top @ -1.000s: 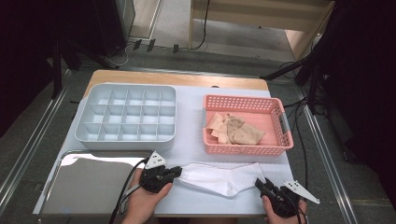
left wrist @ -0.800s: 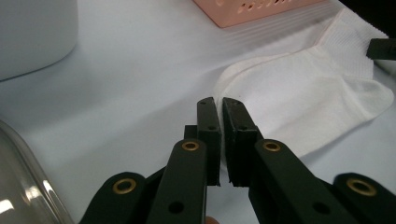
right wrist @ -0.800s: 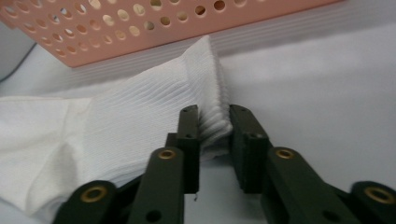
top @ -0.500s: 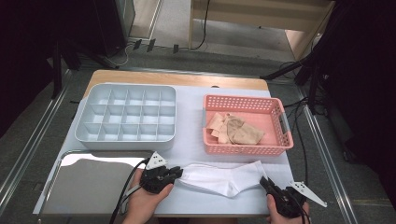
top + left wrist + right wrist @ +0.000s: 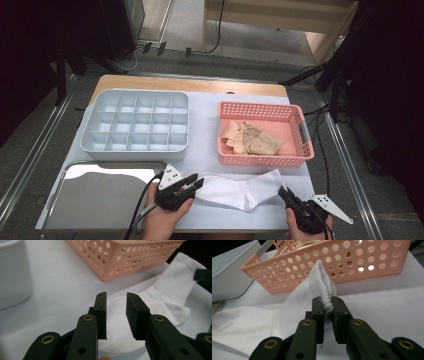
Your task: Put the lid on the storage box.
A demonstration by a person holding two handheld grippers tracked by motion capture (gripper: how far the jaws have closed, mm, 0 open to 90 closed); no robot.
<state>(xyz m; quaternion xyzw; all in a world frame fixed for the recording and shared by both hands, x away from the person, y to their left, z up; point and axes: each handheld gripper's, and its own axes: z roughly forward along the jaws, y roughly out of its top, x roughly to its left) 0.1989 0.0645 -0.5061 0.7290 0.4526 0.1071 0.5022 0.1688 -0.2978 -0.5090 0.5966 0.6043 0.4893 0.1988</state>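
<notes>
At the bottom centre of the high view, a white sock [image 5: 240, 191] lies flat on the table, just below the pink basket [image 5: 300, 155]. The right gripper [image 5: 327, 305] pinches the sock's ribbed cuff. The left gripper [image 5: 115, 315] has just been opening; its jaws stand narrowly apart over the sock's other end, pads off the cloth.

My left hand-held gripper [image 5: 196, 182] is black — flat jaws with matte, faintly rough pads and brass-ringed rivets along the linkage arms. A grey three-cornered plate with small dark dots sits on top, and a black cable trails from its body. My right hand-held gripper [image 5: 283, 192] matches it — same black jaws, brass rings, grey plate.
</notes>
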